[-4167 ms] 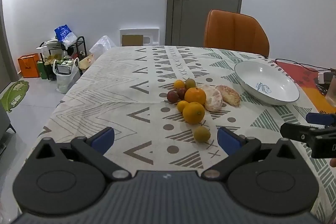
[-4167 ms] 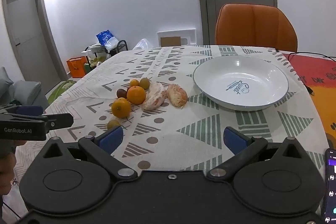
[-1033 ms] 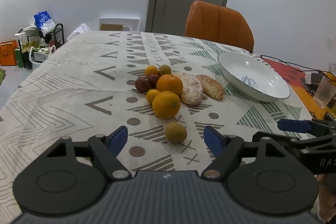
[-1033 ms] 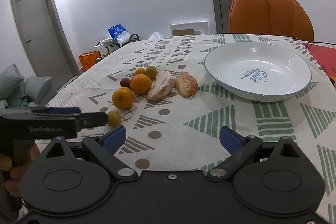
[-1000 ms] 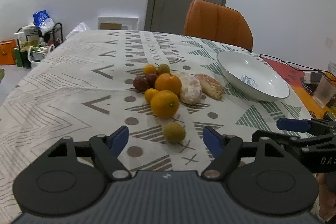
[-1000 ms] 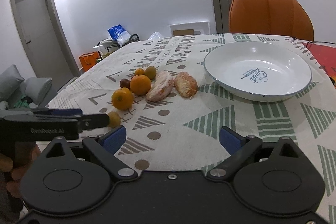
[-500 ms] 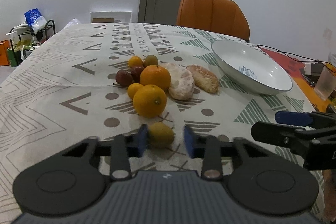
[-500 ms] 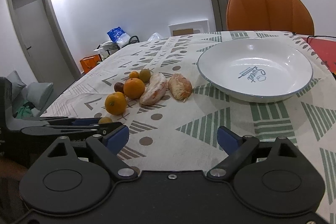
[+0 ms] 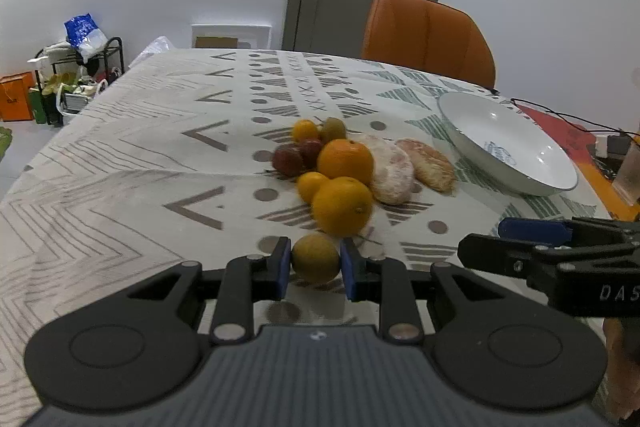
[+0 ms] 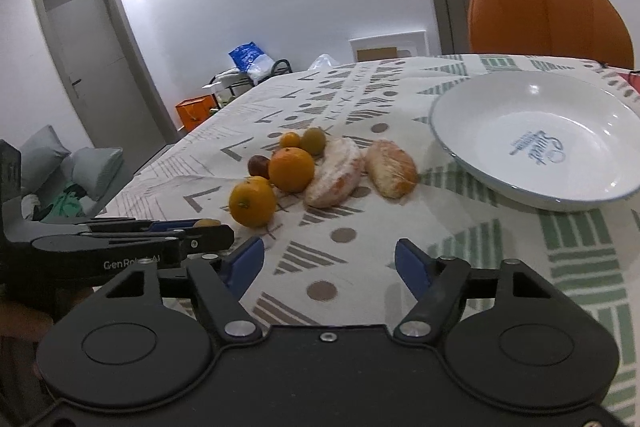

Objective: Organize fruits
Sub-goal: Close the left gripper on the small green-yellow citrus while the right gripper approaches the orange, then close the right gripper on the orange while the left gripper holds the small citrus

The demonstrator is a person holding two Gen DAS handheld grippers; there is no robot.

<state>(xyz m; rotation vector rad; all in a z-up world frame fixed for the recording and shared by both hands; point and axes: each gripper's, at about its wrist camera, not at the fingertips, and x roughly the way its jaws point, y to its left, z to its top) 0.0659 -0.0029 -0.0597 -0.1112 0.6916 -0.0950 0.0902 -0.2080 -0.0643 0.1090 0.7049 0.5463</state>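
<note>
pinching the small greenish fruit between my left gripper, i have both blue pads flat against its sides, one on each flank, with the fruit low on the tablecloth just in front of the pile. the jaws are drawn nearly together and it sits right at the fingertips. it looks round, smooth and light, so i judge it could squirt forward out of the tips if i squeeze harder or lift with a jerk; a hold across its widest middle (where the pads already are) seems the safest place. the skin looks firm enough to take this pinch, though i would not press more. just behind it is the near orange, close enough that a nudge might roll it. my right gripper has just been closing partway, yet its pads stand apart over bare cloth with nothing between them. the plate lies empty off to the right, well apart from the fruit, and it looks like the likely place to carry this one.
</note>
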